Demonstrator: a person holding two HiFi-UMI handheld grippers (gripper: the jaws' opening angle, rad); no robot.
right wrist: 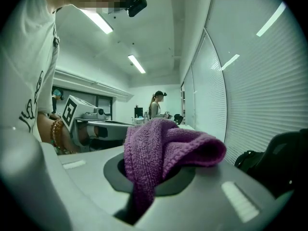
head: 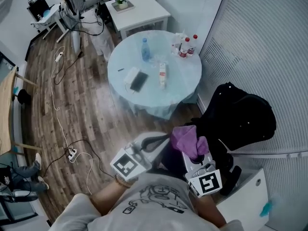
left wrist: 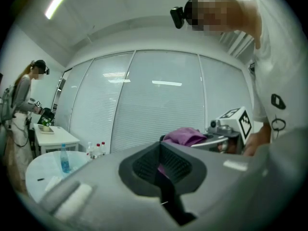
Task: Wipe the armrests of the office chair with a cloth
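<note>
While the right gripper (right wrist: 147, 179) clamped the purple cloth (right wrist: 168, 143), the left gripper (left wrist: 163, 170) had its jaws together, empty. Both were near the office chair (head: 243, 119).

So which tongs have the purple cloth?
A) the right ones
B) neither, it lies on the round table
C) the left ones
A: the right gripper view shows the purple cloth pinched in the right tongs; the left tongs hold nothing.
</note>
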